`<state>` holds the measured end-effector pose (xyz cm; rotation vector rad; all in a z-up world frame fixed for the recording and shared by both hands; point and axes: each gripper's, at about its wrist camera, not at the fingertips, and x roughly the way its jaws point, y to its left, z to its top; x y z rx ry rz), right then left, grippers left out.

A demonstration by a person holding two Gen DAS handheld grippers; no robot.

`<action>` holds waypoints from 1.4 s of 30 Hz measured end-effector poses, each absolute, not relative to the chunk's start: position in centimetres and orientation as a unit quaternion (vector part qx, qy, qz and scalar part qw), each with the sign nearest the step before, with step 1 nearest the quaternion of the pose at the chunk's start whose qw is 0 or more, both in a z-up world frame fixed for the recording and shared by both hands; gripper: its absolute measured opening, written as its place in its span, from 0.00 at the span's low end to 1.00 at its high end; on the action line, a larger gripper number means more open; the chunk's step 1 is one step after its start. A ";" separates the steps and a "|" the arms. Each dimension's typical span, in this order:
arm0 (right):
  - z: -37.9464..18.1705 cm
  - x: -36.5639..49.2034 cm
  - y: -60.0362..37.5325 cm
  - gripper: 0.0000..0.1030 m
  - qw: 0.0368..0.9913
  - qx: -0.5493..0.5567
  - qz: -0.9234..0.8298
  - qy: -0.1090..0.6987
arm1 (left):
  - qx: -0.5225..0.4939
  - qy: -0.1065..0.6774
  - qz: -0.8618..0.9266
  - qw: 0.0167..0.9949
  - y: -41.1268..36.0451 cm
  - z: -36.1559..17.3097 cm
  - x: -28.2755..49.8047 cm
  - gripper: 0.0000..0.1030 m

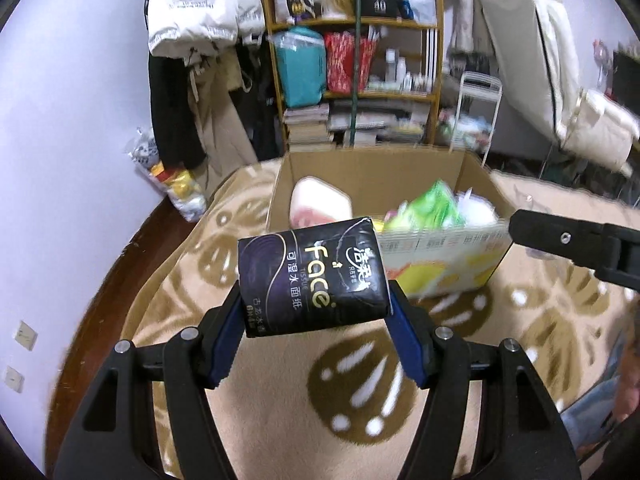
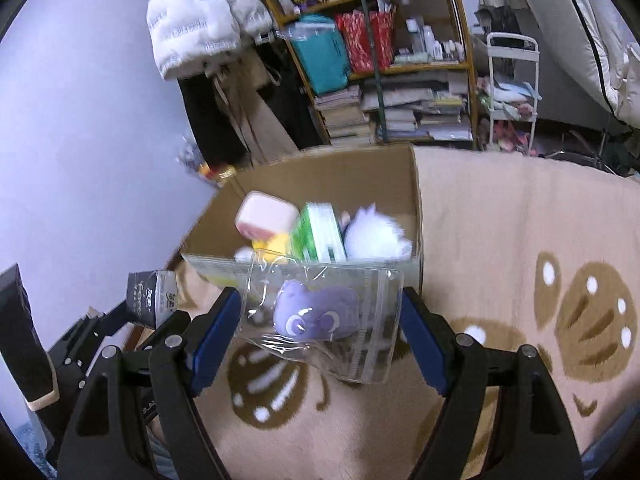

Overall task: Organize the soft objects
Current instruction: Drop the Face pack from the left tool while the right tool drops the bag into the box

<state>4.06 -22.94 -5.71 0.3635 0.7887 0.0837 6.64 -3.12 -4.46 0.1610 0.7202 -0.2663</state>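
Note:
My left gripper (image 1: 316, 300) is shut on a black tissue pack (image 1: 314, 276) marked "Face", held above the rug just short of the open cardboard box (image 1: 444, 240). My right gripper (image 2: 322, 320) is shut on a clear plastic bag holding a purple plush (image 2: 316, 314), in front of the same box's near wall (image 2: 216, 268). The box holds a pink-and-white soft block (image 2: 264, 216), a green tissue pack (image 2: 320, 232), a white fluffy toy (image 2: 374, 236) and something yellow (image 2: 274, 246). The left gripper with its pack (image 2: 150, 298) shows at the left of the right wrist view.
The box stands on a beige rug with brown patterns (image 2: 520, 248). Behind it are a cluttered wooden shelf (image 1: 356, 60), hanging coats (image 1: 192, 40), a white rack (image 2: 512, 92) and a bag of items by the wall (image 1: 172, 176). The right gripper's arm (image 1: 576, 244) reaches in from the right.

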 end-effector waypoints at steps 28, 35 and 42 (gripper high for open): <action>-2.8 10.3 -25.7 0.82 0.933 0.188 0.039 0.305 | 0.134 0.311 -0.123 0.933 -7.7 -2.8 14.0 0.64; -5.8 12.2 -26.6 0.82 0.917 0.211 0.035 0.337 | 0.125 0.325 -0.124 0.929 -7.3 -4.4 14.9 0.65; -6.6 12.8 -26.4 0.82 0.917 0.202 0.042 0.341 | 0.113 0.340 -0.124 0.925 -7.0 -5.6 15.5 0.68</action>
